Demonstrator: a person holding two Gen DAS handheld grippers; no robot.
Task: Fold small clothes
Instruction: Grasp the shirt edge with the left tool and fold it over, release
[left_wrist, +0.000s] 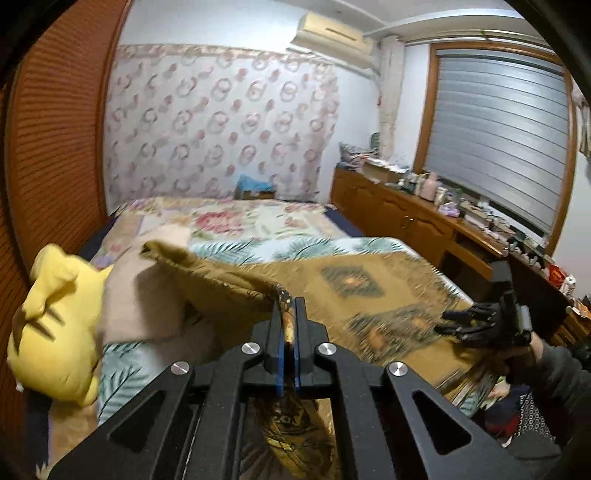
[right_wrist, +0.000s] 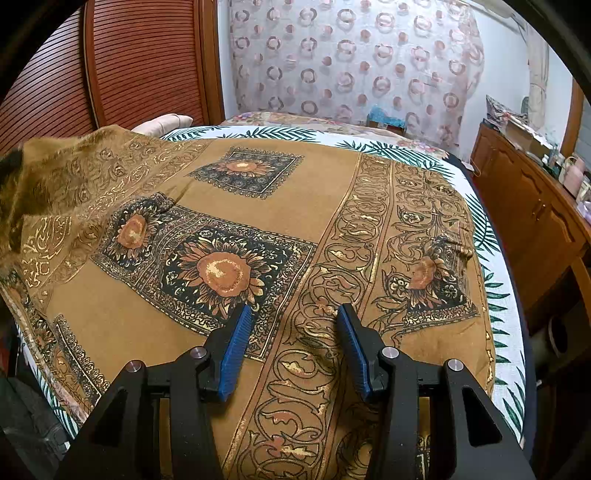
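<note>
Pinching brown cloth (left_wrist: 229, 280) edge, left tool (left_wrist: 289, 306) raised; right tool (right_wrist: 293, 314) parted, angled down over cloth.

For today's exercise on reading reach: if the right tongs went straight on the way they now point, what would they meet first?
Most likely the brown patterned cloth spread on the bed: the right tongs stand open and tilt down over its scroll-pattern border. How near they are is hard to judge.

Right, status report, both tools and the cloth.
Left tool shut on cloth edge, lifted. Right tool open over cloth. Yellow plush at left.
</note>
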